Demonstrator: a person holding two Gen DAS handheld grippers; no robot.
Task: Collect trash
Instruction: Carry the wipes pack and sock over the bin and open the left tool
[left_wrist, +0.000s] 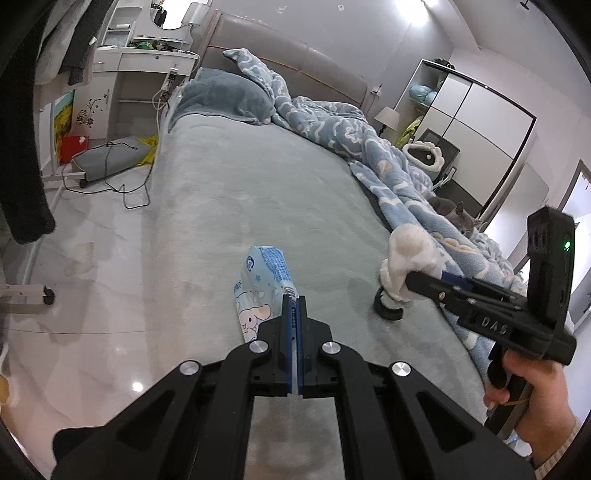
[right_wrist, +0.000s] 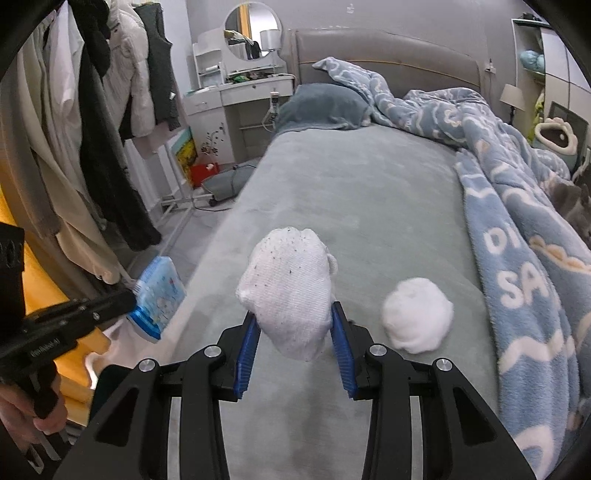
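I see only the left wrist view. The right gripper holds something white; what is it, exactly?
Observer: It looks like a balled white sock with small dark specks, squeezed between the blue pads of the right gripper.
Operator: Is more trash lying near it?
Observer: Yes. A white fluffy wad lies on the bed, just right of the sock and apart from it.

Grey bed (right_wrist: 332, 192) bears blanket (right_wrist: 517, 236), pillow (right_wrist: 325, 107), cotton ball (right_wrist: 417, 319)
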